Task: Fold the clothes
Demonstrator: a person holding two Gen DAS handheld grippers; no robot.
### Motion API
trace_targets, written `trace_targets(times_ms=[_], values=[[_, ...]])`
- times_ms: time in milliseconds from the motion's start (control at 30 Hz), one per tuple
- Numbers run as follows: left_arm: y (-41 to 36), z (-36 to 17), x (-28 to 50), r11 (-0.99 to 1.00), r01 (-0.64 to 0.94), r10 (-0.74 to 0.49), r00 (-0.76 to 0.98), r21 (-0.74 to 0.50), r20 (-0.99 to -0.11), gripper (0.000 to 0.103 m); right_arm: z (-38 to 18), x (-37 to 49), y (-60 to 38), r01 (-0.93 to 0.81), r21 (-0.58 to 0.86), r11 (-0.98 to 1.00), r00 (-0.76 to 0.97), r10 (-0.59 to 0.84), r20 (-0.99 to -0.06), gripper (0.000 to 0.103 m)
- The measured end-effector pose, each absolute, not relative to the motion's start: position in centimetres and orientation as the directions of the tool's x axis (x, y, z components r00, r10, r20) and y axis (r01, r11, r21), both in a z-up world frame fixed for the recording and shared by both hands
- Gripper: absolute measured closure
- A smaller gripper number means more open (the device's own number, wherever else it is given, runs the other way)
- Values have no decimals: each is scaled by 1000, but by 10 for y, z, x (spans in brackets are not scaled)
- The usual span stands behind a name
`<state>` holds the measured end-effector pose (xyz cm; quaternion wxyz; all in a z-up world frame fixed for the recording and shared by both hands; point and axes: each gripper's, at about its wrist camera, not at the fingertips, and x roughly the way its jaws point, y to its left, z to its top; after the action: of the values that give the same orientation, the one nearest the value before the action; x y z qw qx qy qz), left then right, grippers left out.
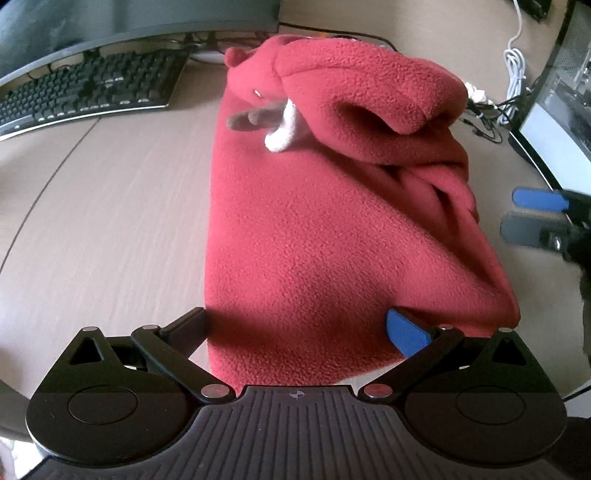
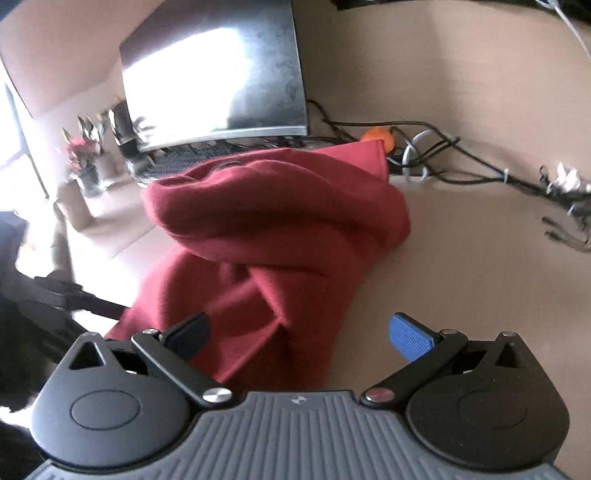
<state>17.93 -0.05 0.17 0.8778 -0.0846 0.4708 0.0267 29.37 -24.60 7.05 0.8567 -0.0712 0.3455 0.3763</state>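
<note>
While the red fleece garment [image 1: 314, 221] lies on the tabletop [image 1: 99, 221], its long axis runs from the left tool [image 1: 299, 328] away toward the monitor [image 1: 129, 18], near hem at the tool, bunched rolled end at the far side. Left wrist view, left to right: black keyboard [image 1: 88, 88] at far left under the monitor edge, well apart from the fleece; then the garment, flat in the near half, with a thick fold heaped over its far right part; a small grey and white trim piece [image 1: 269, 125] sits on its upper middle. White cable [image 1: 515, 70] and dark cables lie at far right. Left tool is spread wide, hem between its fingers, not pinched. The right tool [image 1: 535, 218] shows at the right edge, just beside the garment's right side, blurred; blue and grey pads a little apart, nothing between them.

Right wrist view, left to right: potted plants [image 2: 85, 155] by a bright window, monitor [image 2: 218, 74] facing the camera, the fleece's rolled end seen side-on as a hump, an orange object [image 2: 380, 138] behind it, tangled cables [image 2: 480, 166] right. Only this view shows the plants. Right tool [image 2: 299, 332] is wide open, empty, garment edge below its left finger.

No containers visible.
</note>
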Motion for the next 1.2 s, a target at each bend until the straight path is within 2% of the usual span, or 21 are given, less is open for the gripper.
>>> trace_targets(times_ms=[67,267,467,700,767,800,867,1033,1200], values=[[-1,2,177,985,-125,-32,556,-121,-831,0,55,294,-234,-691,52,721,499,528,-688,0],[1,3,176,988,-108,-32,556,-111,-830,0,60,303,-237,-696,81,713,482,549,-683,0],[8,26,175,989,-65,-69,595,-133,-801,0,93,311,-244,-692,66,719,553,587,-591,0],[44,73,197,912,15,-294,720,-410,-628,0,98,351,-226,-575,202,793,616,582,-531,0],[54,69,217,866,25,-366,712,-500,-599,0,90,362,-217,-566,280,775,575,615,-541,4],[59,63,227,842,8,-389,702,-539,-596,0,88,364,-211,-568,290,770,564,621,-545,8],[66,56,248,800,-31,-418,687,-599,-594,0,87,362,-200,-576,287,765,557,624,-548,9],[73,104,267,800,90,-431,773,-593,-466,0,98,340,-171,-636,164,754,580,608,-542,11],[84,122,258,902,40,-274,822,-430,-499,0,87,317,-148,-681,1,733,606,564,-560,8]])
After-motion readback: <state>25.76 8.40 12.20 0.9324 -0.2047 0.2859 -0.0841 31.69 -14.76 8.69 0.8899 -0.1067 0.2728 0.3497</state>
